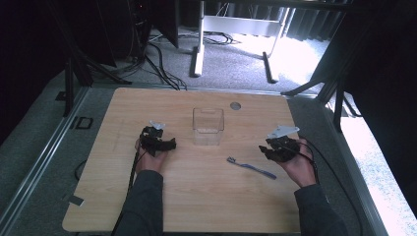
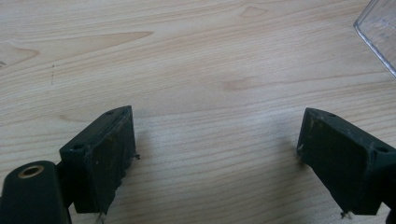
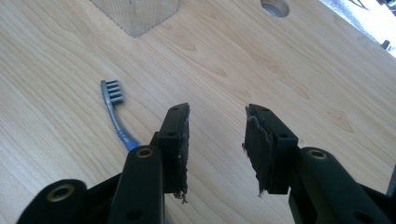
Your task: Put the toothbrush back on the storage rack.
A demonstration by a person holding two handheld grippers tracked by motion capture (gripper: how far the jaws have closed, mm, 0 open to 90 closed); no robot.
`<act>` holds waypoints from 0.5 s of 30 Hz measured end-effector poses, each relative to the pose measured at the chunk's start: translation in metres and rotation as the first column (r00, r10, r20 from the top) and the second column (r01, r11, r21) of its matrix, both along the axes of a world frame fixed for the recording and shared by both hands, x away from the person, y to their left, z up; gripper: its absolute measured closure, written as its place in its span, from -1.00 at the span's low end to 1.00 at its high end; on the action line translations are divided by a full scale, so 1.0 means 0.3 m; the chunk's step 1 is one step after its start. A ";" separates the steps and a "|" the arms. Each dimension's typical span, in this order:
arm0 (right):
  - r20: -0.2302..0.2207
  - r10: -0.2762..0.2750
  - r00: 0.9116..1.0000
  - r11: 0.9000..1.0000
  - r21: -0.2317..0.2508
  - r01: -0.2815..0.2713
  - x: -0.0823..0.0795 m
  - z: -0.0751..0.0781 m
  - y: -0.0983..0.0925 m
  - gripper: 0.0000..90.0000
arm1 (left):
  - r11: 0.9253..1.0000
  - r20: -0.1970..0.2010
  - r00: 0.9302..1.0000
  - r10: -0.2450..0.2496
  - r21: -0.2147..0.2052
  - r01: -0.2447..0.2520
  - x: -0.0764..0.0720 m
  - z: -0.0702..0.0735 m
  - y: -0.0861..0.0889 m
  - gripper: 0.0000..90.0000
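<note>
A clear plastic box (image 1: 208,126) stands upright near the middle of the wooden table (image 1: 196,196). A blue toothbrush (image 1: 251,167) lies flat in front of it to the right, bristle head toward the box. My left gripper (image 1: 167,144) rests left of the box, jaws wide open over bare wood (image 2: 217,140); a corner of the box (image 2: 378,35) shows at that view's top right. My right gripper (image 1: 268,150) sits just right of the toothbrush, open with nothing between its jaws (image 3: 217,140). The toothbrush (image 3: 114,109) lies left of its jaws, the box (image 3: 135,14) beyond.
A round cable hole (image 1: 235,105) is set in the table behind the box, also seen as the hole (image 3: 275,7) in the right gripper view. Beyond the table's far edge are white desk legs (image 1: 199,46) and floor cables (image 1: 160,64).
</note>
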State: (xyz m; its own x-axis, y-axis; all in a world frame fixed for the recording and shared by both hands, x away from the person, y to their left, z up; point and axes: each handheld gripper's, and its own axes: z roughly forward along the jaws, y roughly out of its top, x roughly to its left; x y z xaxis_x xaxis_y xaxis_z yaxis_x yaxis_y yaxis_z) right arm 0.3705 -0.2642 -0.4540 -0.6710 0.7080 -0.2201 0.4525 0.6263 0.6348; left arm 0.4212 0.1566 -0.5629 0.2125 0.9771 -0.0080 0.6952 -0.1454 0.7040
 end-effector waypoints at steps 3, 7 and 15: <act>-0.010 0.009 1.000 1.000 -0.007 -0.009 0.001 -0.004 0.007 0.33 | 1.000 0.000 1.000 0.000 0.000 0.000 0.000 0.000 0.000 -0.74; -0.021 0.021 1.000 1.000 -0.020 -0.021 0.002 -0.012 0.013 0.34 | 1.000 0.000 1.000 0.000 0.000 0.000 0.000 0.000 0.000 -0.74; -0.033 0.033 0.999 0.999 -0.034 -0.034 0.006 -0.021 0.019 0.33 | 1.000 0.000 1.000 0.000 0.000 0.000 0.000 0.000 0.000 -0.74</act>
State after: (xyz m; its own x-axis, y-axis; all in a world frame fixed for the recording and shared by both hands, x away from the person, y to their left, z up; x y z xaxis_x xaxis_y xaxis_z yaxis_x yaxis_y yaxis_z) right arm 0.3724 -0.2585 -0.4604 -0.7015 0.6773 -0.2218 0.4507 0.6627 0.5981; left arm 0.4212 0.1566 -0.5629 0.2124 0.9771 -0.0081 0.6952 -0.1453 0.7040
